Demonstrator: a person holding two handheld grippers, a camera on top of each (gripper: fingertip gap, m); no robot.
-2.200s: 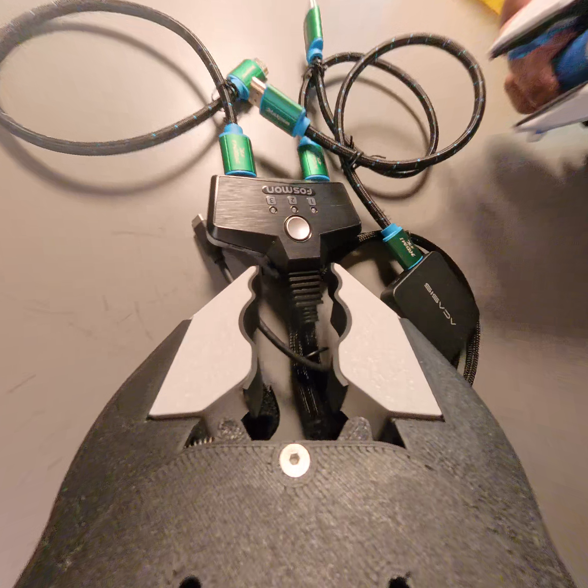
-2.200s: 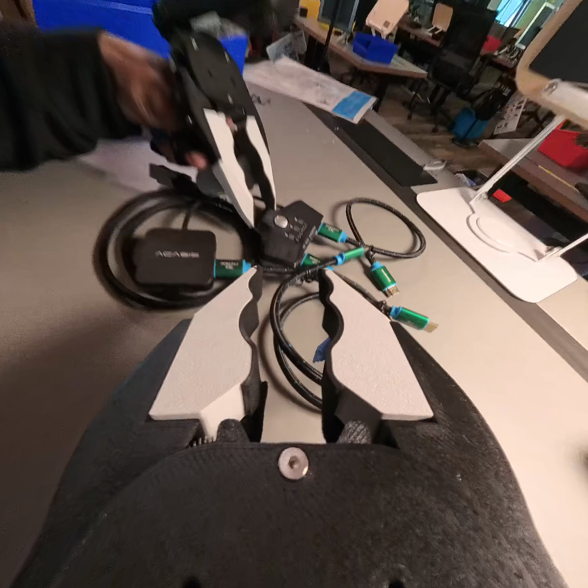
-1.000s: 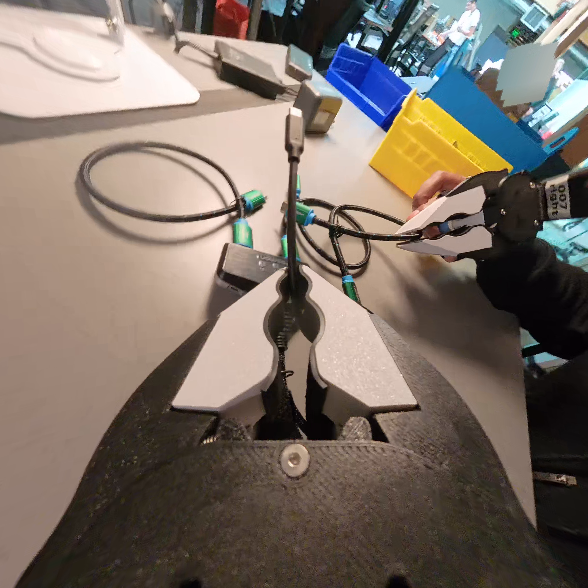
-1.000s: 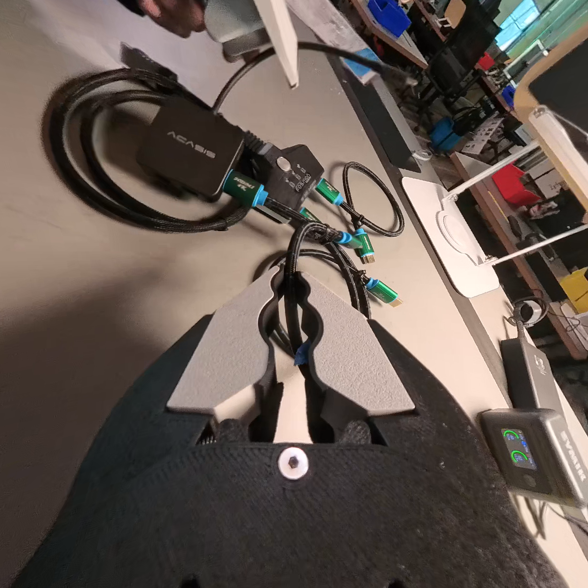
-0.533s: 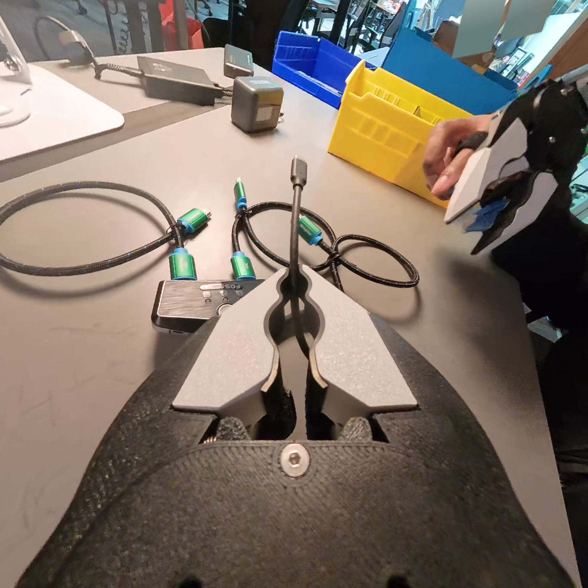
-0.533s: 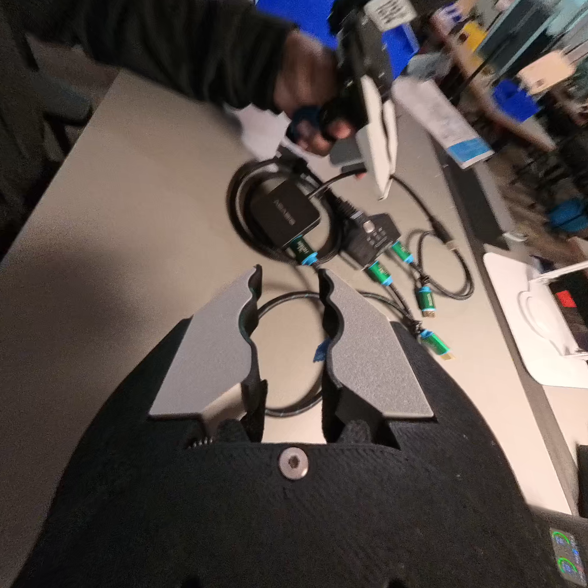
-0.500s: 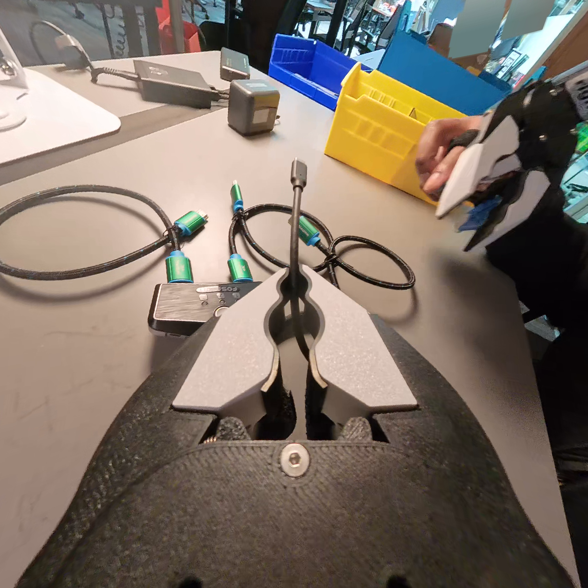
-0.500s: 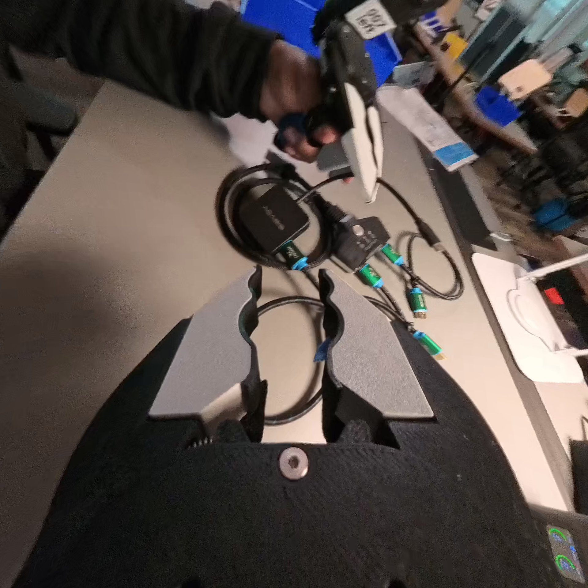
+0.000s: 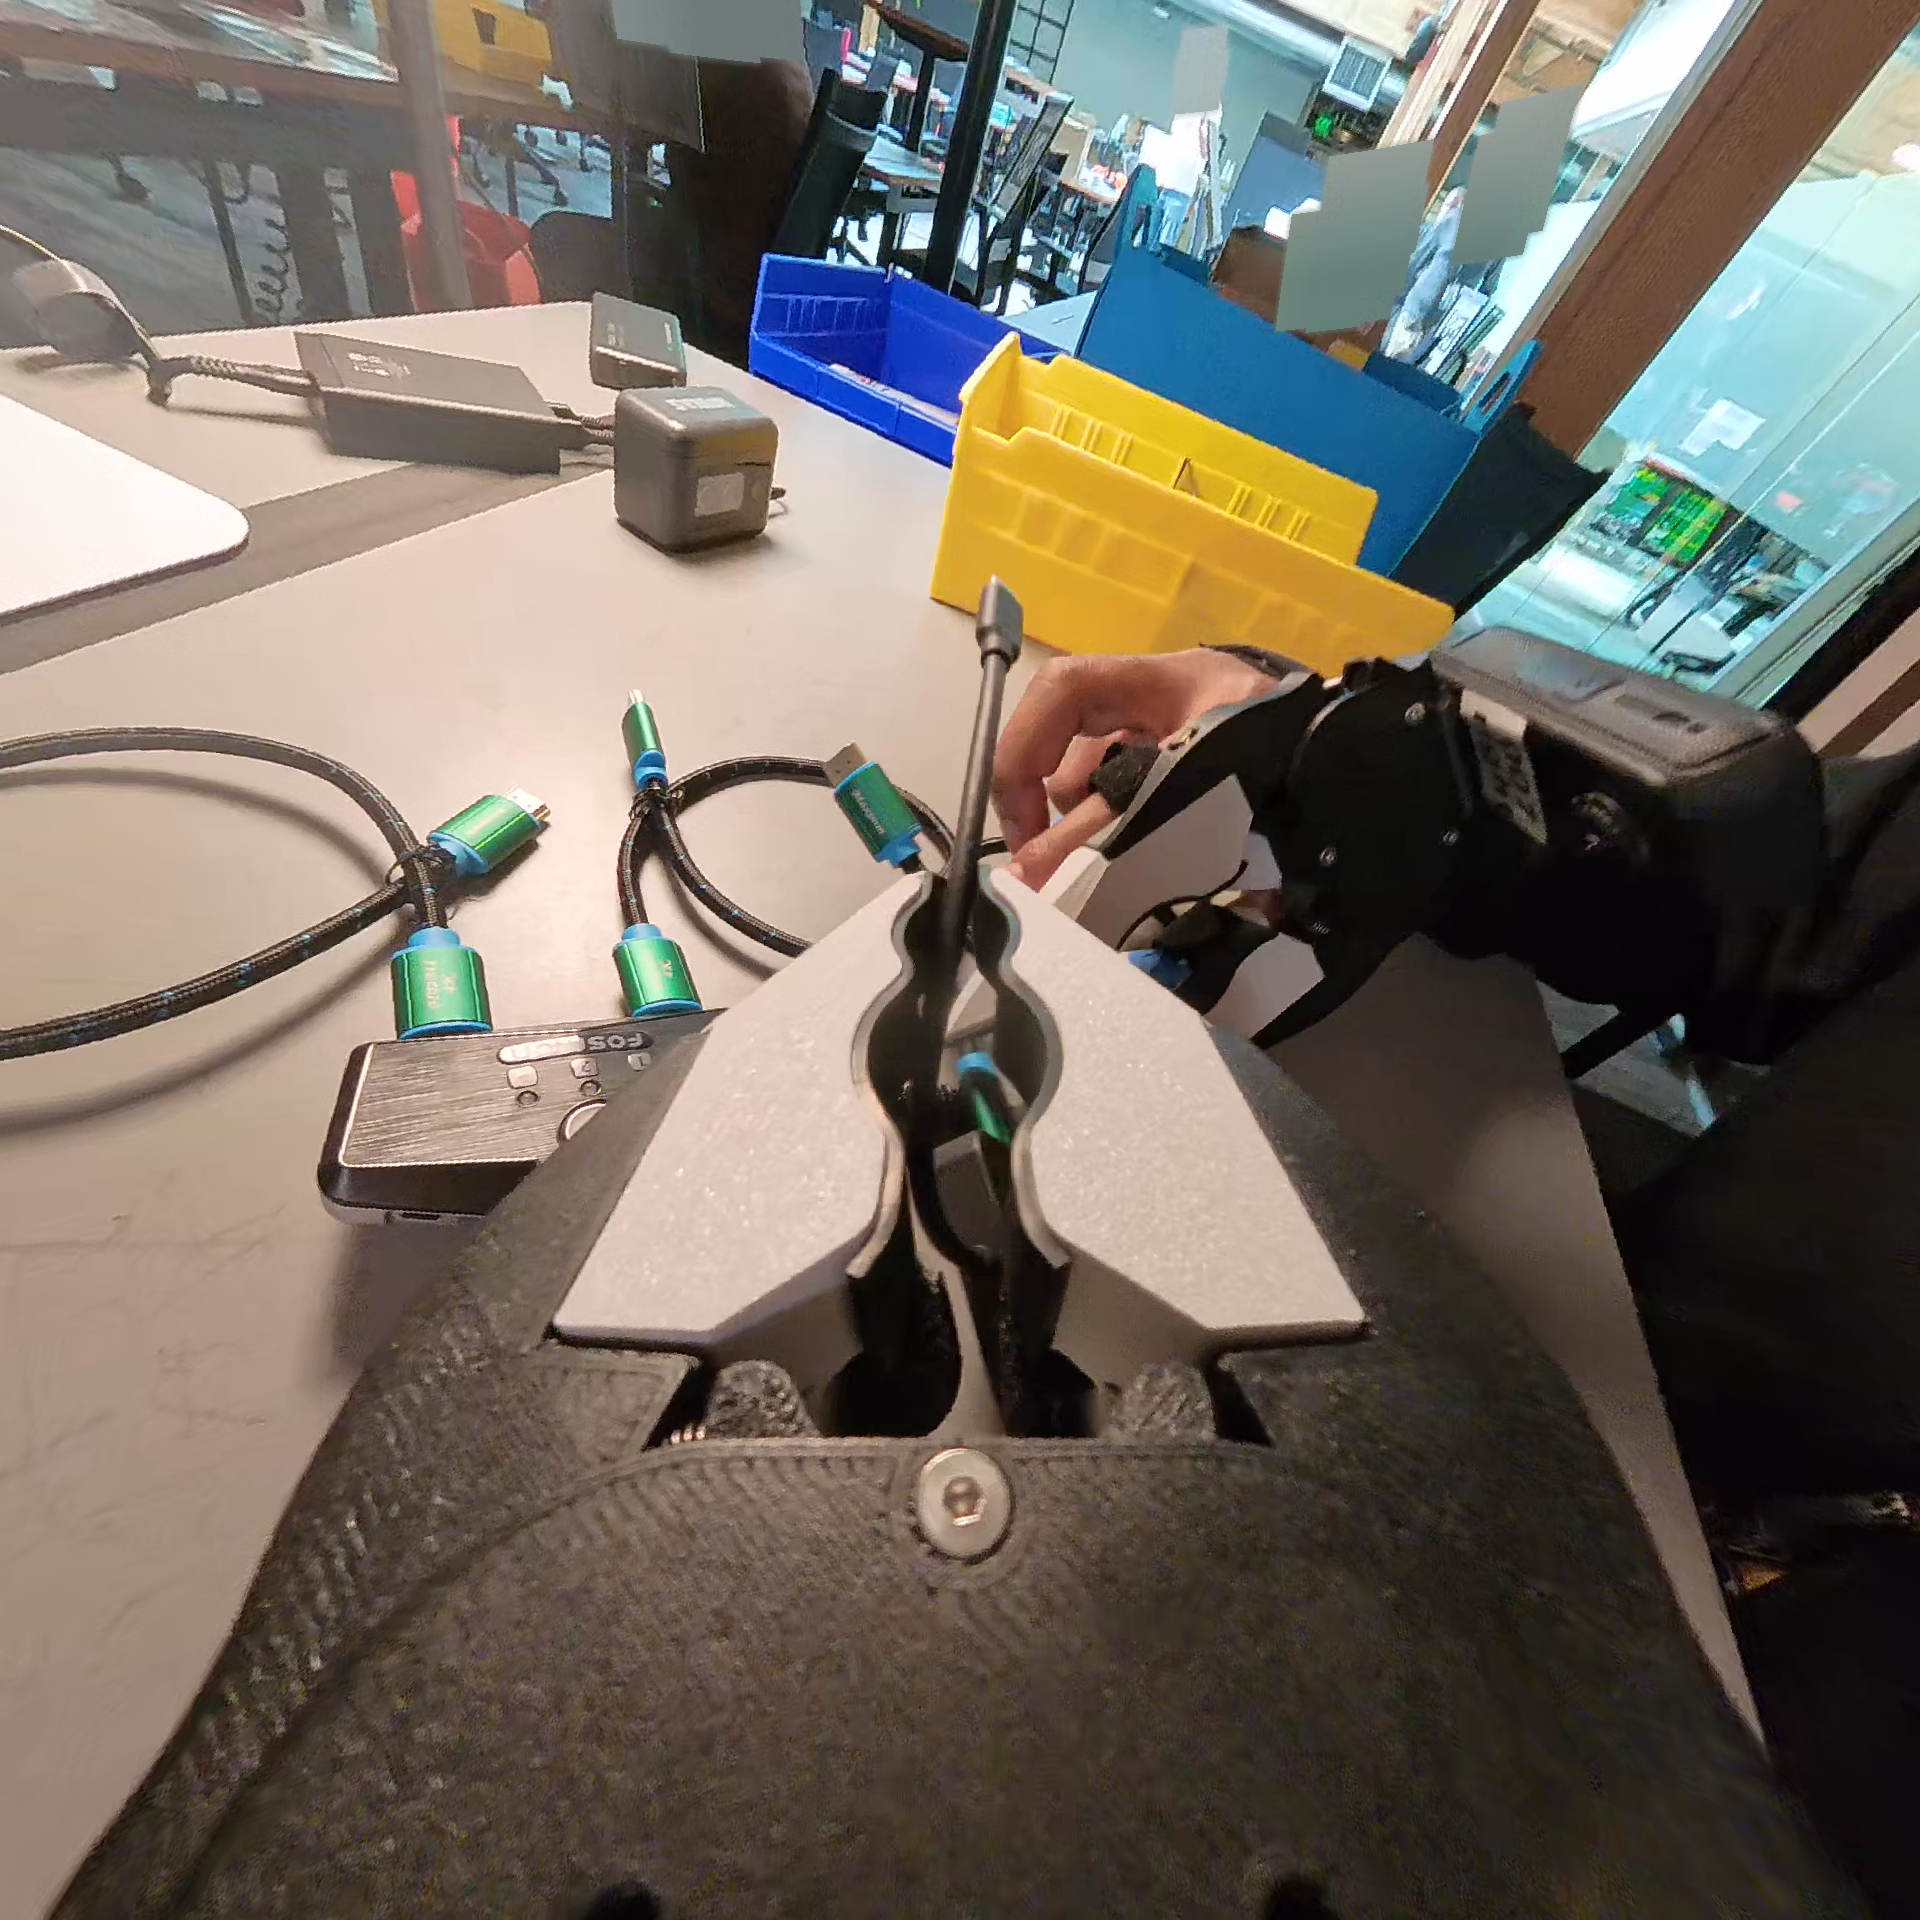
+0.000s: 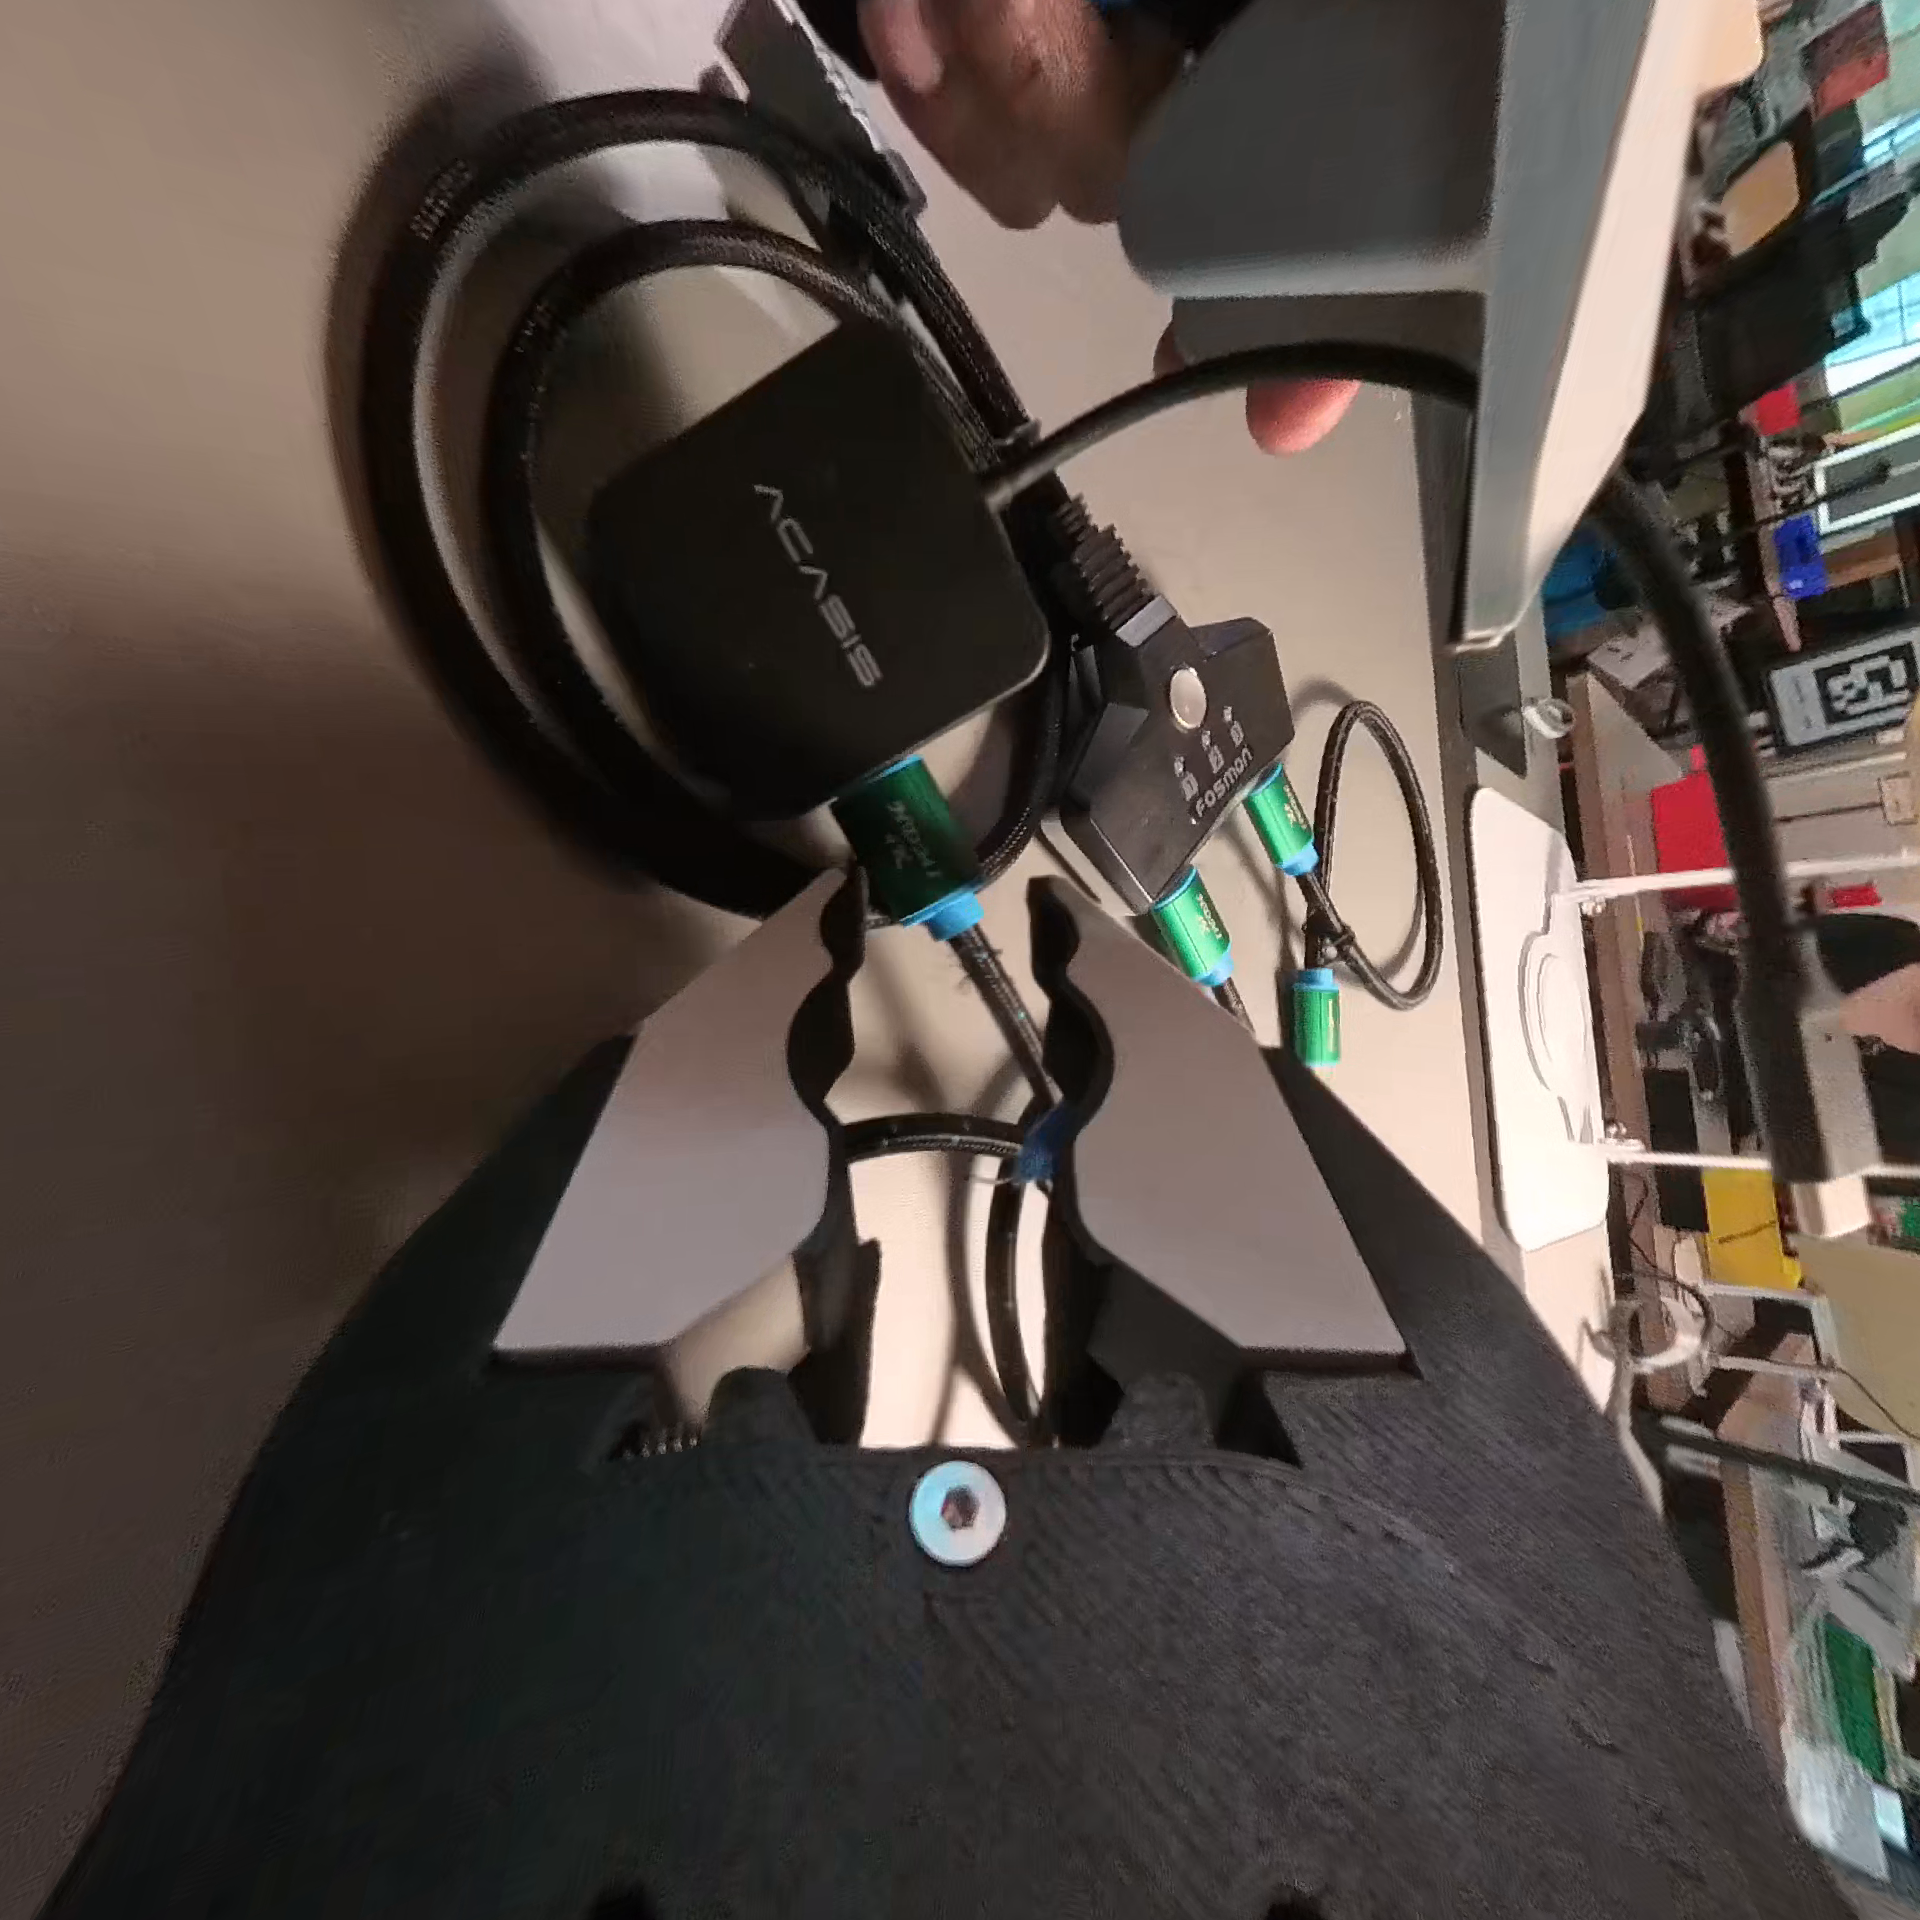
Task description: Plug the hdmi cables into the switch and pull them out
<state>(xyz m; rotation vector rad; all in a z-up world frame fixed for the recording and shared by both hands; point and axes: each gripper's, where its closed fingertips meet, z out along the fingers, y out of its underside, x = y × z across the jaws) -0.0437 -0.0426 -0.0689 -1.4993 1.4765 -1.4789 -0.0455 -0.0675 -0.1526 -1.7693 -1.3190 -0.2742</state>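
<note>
Switch: small black brushed-metal HDMI switch box (image 9: 488,1112) with a round silver button and three tiny indicator lights on top; lies flat on the grey bench (image 9: 260,1403), partly hidden behind the left hand-held gripper.
Plugged cables: two black braided HDMI cables with green metal plugs and blue collars, one (image 9: 440,992) at the switch's left port, one (image 9: 655,971) beside it; both seated in the switch.
Loose plugs: three more green plugs lie free on the bench beyond the switch (image 9: 488,829), (image 9: 644,736), (image 9: 875,805).
Left hand-held gripper (image 9: 956,894): grey fingers clenched on a thin black cable (image 9: 977,769) that stands up from the tips, small dark connector at its top.
Right hand-held gripper (image 10: 940,899): fingers apart, grasping nothing; a braided cable runs between them on the bench.
Adapter: flat black square box (image 10: 800,623) just beside the switch, green plug (image 10: 909,847) seated in its near edge, close to the right fingertips.
Background: yellow plastic bin (image 9: 1153,530) and grey cube charger (image 9: 694,483) well apart from the switch.
</note>
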